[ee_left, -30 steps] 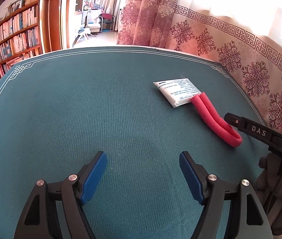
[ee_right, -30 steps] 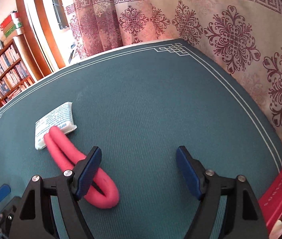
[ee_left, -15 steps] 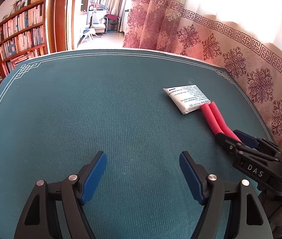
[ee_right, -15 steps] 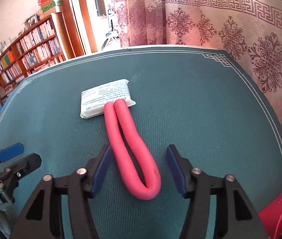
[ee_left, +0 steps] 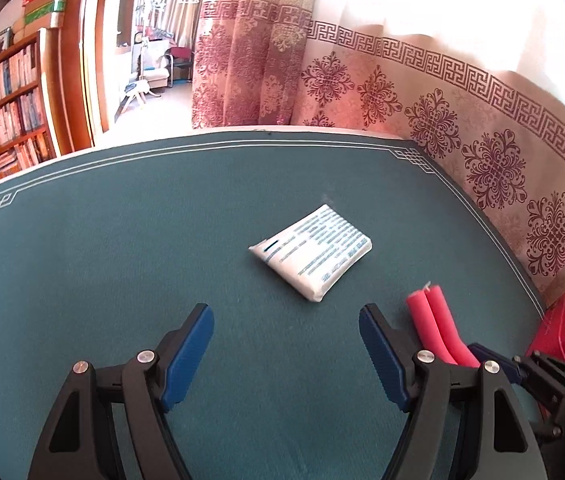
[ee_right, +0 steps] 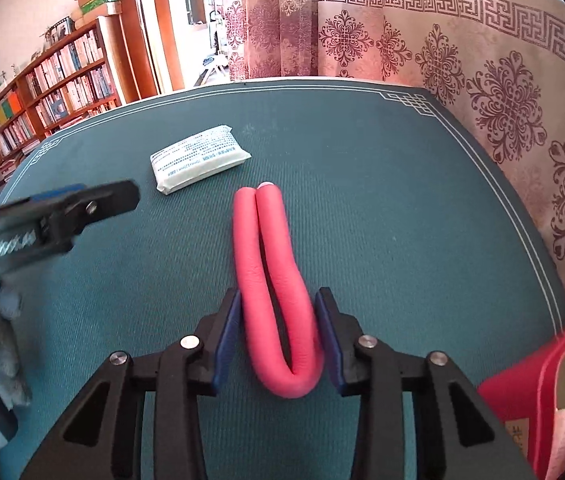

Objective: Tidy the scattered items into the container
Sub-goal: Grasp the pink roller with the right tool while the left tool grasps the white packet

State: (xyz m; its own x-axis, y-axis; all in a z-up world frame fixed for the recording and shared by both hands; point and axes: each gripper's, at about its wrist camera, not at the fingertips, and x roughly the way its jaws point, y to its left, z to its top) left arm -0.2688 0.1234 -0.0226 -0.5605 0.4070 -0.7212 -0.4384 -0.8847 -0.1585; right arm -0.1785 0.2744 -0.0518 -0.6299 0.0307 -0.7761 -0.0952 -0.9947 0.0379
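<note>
Pink foam tube (ee_right: 278, 292), bent double like a hairpin, lies on the green table mat (ee_right: 382, 200). Its long way points straight out from the right gripper (ee_right: 276, 320), whose jaws are closing around the bend. Left gripper (ee_left: 286, 356) is spread wide, empty.

right tongs (ee_right: 276, 328) moved over the pink foam tube (ee_right: 272, 280), jaws closing around it.
</note>
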